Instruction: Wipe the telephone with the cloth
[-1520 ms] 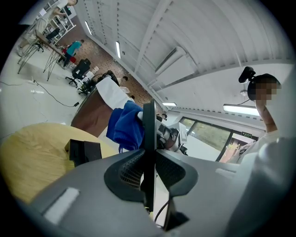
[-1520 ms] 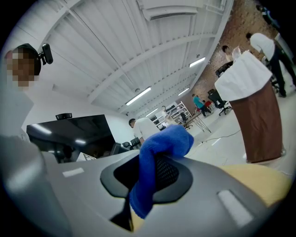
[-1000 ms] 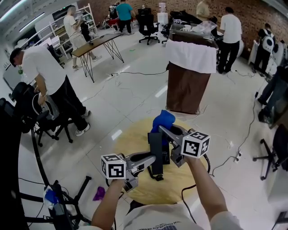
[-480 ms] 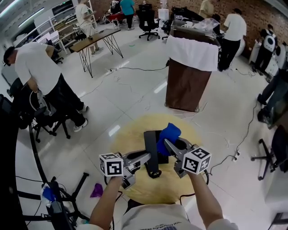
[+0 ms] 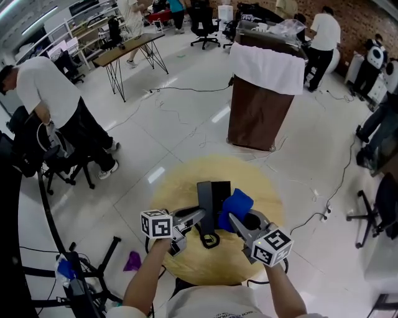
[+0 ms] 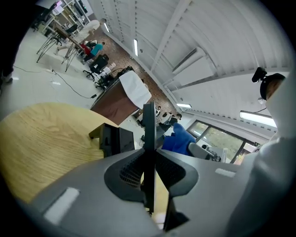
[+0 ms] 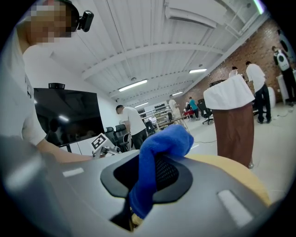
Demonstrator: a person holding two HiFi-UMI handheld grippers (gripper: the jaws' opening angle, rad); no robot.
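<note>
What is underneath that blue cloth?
The blue cloth, shut in the right gripper, overlaps the right edge of the black telephone above the round wooden table. Whatever lies directly beneath it is covered.

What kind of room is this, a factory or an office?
Probably a large shared workshop or lab: a brick wall at the back, cables trailing over the white floor, a desk, rolling chairs, and several people busy at separate spots.

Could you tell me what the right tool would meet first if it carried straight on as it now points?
Most likely the black telephone on the round wooden table: the right tool, shut on the blue cloth, points at its side, though depth is unclear.
</note>
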